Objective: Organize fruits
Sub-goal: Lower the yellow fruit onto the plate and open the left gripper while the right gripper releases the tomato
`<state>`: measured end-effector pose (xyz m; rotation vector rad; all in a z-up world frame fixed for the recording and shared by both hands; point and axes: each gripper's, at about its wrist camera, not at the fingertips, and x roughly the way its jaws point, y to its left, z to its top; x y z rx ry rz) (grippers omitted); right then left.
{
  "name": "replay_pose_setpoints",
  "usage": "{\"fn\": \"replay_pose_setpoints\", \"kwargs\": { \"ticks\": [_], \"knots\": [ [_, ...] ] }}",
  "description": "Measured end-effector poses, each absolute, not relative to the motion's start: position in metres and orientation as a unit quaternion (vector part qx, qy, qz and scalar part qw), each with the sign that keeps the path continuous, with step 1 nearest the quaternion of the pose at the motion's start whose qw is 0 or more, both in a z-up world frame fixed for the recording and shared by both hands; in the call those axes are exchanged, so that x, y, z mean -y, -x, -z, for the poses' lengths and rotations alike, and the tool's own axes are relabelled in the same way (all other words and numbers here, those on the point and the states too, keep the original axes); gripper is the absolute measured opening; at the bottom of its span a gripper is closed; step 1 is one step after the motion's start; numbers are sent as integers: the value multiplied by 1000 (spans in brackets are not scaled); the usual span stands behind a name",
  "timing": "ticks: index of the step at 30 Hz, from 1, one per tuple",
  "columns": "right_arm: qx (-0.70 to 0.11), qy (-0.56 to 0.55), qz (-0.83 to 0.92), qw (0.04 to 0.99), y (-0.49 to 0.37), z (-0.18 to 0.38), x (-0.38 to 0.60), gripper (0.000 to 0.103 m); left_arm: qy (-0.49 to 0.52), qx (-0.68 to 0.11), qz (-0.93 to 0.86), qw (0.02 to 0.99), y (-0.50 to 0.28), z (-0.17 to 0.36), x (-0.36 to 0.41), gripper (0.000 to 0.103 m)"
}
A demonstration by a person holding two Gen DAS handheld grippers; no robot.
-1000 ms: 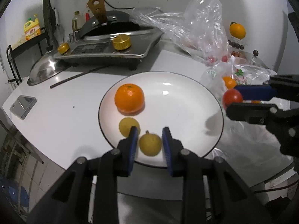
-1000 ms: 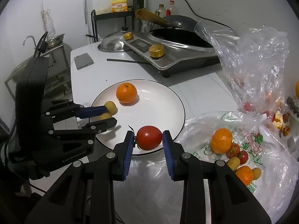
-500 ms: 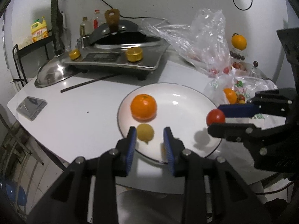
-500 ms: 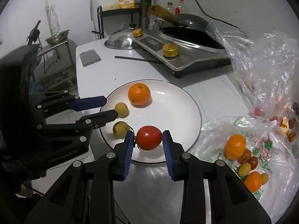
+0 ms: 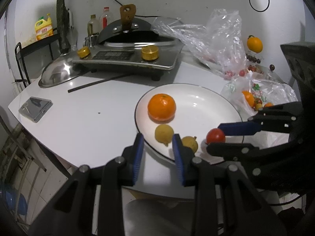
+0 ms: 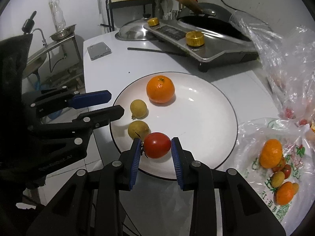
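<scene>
white counter (image 6: 110, 66), stove (image 6: 196, 37), phone (image 6: 99, 50), plastic bags (image 6: 283, 63) beside plate (image 6: 212, 106)

The right gripper (image 6: 156, 150) tilts steeply downward, its blue-padded fingers (image 6: 135, 162) clamped on a red tomato (image 6: 157, 145). The left gripper (image 5: 157, 153) angles down near the worktop's (image 5: 82, 122) front edge, fingers narrowly parted with nothing between them.
</scene>
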<state>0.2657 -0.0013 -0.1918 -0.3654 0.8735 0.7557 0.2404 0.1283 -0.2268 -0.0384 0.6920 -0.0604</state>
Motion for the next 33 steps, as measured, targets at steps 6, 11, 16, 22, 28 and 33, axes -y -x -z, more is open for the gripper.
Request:
{"fn": "replay_pose_setpoints", "kwargs": {
  "ticks": [6, 11, 16, 22, 28, 33],
  "knots": [
    [-420, 168, -359, 816, -269, 198, -4, 33, 20, -339, 30, 940, -240, 227, -130, 31],
    [-427, 161, -359, 814, -272, 201, -5, 34, 19, -338, 29, 940, -240, 228, -130, 32],
    [-432, 154, -359, 813, -273, 201, -4, 34, 16, -338, 27, 941, -240, 226, -129, 32],
    [-431, 149, -357, 815, -272, 198, -1, 34, 17, -330, 22, 943, -233, 221, -126, 54],
    [-423, 143, -354, 822, -266, 189, 7, 36, 9, -325, 20, 945, -227, 213, -120, 54],
    [-414, 139, -353, 828, -260, 180, 16, 36, 5, -322, 22, 946, -222, 207, -111, 54]
  ]
}}
